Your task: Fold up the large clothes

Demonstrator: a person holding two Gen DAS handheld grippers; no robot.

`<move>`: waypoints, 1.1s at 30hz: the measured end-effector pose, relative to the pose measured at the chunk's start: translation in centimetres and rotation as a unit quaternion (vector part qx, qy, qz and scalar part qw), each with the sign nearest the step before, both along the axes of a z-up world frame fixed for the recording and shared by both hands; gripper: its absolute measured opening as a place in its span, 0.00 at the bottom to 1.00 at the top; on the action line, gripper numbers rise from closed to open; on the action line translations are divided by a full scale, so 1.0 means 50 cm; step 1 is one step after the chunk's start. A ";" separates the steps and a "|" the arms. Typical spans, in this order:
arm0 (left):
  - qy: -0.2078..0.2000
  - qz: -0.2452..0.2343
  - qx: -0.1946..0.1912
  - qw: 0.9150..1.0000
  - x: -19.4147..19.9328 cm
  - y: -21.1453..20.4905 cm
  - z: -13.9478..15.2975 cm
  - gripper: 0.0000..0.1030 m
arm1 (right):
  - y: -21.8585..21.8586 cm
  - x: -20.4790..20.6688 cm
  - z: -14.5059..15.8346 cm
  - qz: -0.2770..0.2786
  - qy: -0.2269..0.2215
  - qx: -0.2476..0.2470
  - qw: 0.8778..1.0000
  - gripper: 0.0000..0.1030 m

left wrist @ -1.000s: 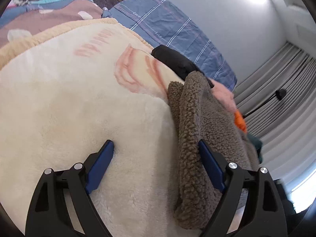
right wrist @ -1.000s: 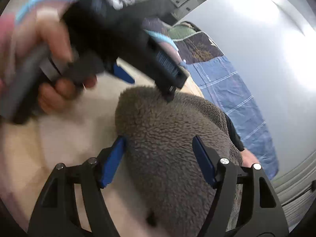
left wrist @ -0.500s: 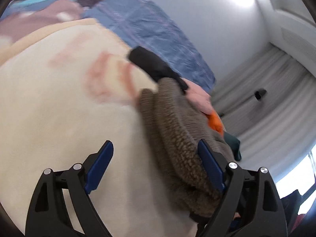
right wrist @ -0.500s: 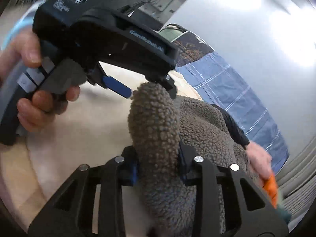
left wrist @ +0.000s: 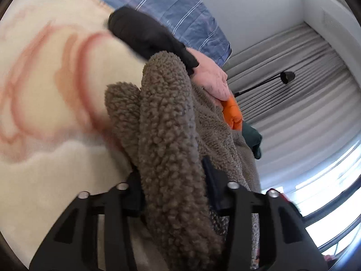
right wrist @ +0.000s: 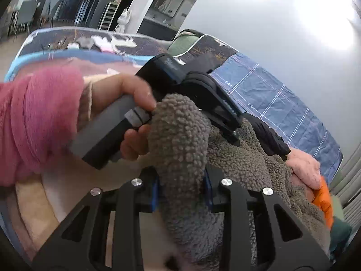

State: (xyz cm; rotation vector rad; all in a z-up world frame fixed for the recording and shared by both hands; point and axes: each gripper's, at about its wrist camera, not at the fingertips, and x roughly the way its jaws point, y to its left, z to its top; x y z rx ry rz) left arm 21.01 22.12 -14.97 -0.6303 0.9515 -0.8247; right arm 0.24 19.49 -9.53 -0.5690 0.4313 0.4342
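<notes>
Left hand-held gripper (left wrist: 172,187): jaws have just been closing, now pinched on a thick roll of the fleece (left wrist: 171,135). Right hand-held gripper (right wrist: 181,192): also clamped on a fleece fold, right beside the left one. Two grips close together on one edge, likely to lift it as a straight line for folding. Rest of the fleece drapes ahead of both, over the cream blanket (left wrist: 45,90) on the bed. Black garment (left wrist: 144,33) and pink one (right wrist: 304,164) lie beyond, untouched.

The brown fleece (left wrist: 167,135) hides both claws' pads; the cream blanket's (left wrist: 45,79) pink pattern seems motion-blurred.
</notes>
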 end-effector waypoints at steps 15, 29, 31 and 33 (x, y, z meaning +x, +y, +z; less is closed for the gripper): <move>-0.159 -0.064 0.076 0.982 -0.057 -0.267 0.329 0.37 | -0.325 -0.049 0.235 -0.098 -0.063 0.234 0.965 0.29; -0.219 -0.185 0.252 0.924 -0.135 -0.781 0.322 0.42 | -0.823 -0.133 0.142 -0.241 0.035 0.474 0.846 0.28; -0.223 -0.209 0.252 0.918 -0.155 -0.830 0.305 0.42 | -0.864 -0.146 0.107 -0.249 0.061 0.496 0.829 0.28; -0.224 -0.231 0.242 0.915 -0.163 -0.860 0.302 0.42 | -0.906 -0.160 0.065 -0.253 0.093 0.532 0.802 0.28</move>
